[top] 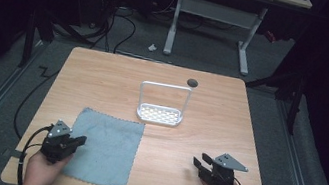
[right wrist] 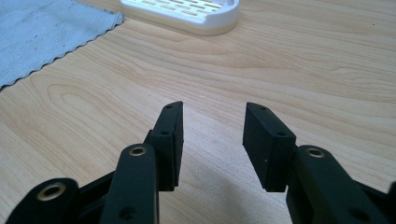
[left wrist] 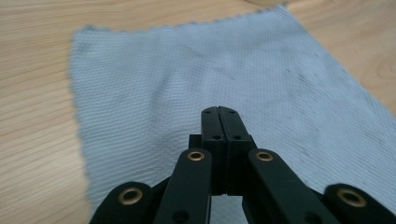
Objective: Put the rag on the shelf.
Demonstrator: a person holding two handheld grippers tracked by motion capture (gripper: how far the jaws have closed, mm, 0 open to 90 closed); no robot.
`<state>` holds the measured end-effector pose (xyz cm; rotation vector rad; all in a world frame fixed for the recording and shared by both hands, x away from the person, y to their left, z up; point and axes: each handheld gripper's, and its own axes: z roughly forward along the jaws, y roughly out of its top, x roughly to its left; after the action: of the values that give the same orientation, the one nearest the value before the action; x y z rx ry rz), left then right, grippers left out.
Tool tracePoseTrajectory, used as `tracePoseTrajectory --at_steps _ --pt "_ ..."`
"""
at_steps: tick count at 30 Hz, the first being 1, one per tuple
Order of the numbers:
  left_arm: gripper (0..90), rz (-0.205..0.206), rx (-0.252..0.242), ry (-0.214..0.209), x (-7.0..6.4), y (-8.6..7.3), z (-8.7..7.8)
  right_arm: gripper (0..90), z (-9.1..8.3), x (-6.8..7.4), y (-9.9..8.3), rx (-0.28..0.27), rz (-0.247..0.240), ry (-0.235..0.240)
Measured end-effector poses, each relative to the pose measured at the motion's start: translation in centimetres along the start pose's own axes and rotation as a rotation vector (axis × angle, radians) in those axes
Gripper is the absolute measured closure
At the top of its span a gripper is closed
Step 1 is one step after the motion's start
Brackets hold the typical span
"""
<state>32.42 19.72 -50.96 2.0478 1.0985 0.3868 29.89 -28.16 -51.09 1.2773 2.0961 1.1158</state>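
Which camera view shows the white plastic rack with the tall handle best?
The high view: the white slotted plastic rack appears whole there, upright handle included, beyond the grey cloth. The right gripper view catches only the near edge of its base. The left gripper view looks at the cloth.

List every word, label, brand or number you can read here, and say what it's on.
None. No print shows on the cloth, the white rack, the table, the left gripper or the right gripper. The desk and cables behind are too dark and far to show any.
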Motion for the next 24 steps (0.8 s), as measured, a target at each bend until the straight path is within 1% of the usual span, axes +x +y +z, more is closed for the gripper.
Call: tracePoseTrajectory --at_steps 1,2,3,4,5,7,10,13,14,15,16,17,18,19,20,21,23,24 --pt "89.8 0.032 0.019 0.009 -0.6 0.2 0.3 61.0 0.0 0.1 0.0 0.000 0.001 0.001" --pt "89.7 0.055 0.031 0.008 -1.2 0.3 0.6 61.9 0.0 0.1 0.0 0.002 0.003 0.004" --pt "89.8 0.066 0.045 -0.003 -1.6 0.3 0.8 62.7 0.0 0.1 0.0 0.003 -0.001 0.005" --pt "89.8 0.066 0.045 -0.003 -1.6 0.3 0.8 62.9 0.0 0.1 0.0 0.002 -0.004 0.008" --pt "89.8 0.085 0.076 -0.017 -2.3 0.2 1.6 63.2 0.0 0.2 0.0 0.004 -0.002 0.010" --pt "89.8 0.113 0.111 -0.016 -2.9 0.1 2.2 64.0 0.0 0.2 0.0 0.005 -0.005 0.014" --pt "89.8 0.120 0.100 -0.033 -3.4 0.0 2.5 64.7 -0.1 0.2 0.1 -0.002 -0.013 0.017" --pt "89.8 0.149 0.095 -0.045 -4.3 0.0 2.6 65.1 -0.1 0.4 0.1 -0.002 -0.015 0.022" --pt "89.8 0.149 0.096 -0.056 -4.6 0.1 2.7 65.2 0.0 0.4 0.1 0.002 -0.013 0.024" --pt "89.8 0.149 0.096 -0.056 -4.6 0.1 2.7 65.3 0.0 0.5 0.1 0.003 -0.016 0.024" --pt "89.8 0.157 0.096 -0.070 -5.0 0.1 2.8 65.5 0.0 0.6 0.1 0.002 -0.019 0.027" --pt "89.8 0.186 0.099 -0.082 -5.9 0.2 2.9 65.6 0.1 0.6 0.1 0.002 -0.023 0.029" --pt "89.8 0.186 0.099 -0.082 -5.9 0.2 2.9 65.8 0.1 0.7 0.2 0.003 -0.026 0.030" --pt "89.8 0.201 0.099 -0.102 -6.8 0.2 3.1 66.2 0.1 0.8 0.2 0.005 -0.028 0.032" --pt "89.8 0.208 0.100 -0.118 -7.2 0.2 3.2 66.6 0.1 0.9 0.2 0.007 -0.026 0.034" --pt "89.8 0.221 0.099 -0.127 -7.7 0.3 3.3 66.7 0.2 1.0 0.2 0.004 -0.038 0.037" --pt "89.8 0.244 0.095 -0.144 -8.6 0.3 3.5 67.2 0.3 1.2 0.2 0.010 -0.039 0.042" --pt "89.8 0.249 0.095 -0.155 -9.0 0.3 3.6 68.0 0.4 1.3 0.2 0.011 -0.043 0.043"
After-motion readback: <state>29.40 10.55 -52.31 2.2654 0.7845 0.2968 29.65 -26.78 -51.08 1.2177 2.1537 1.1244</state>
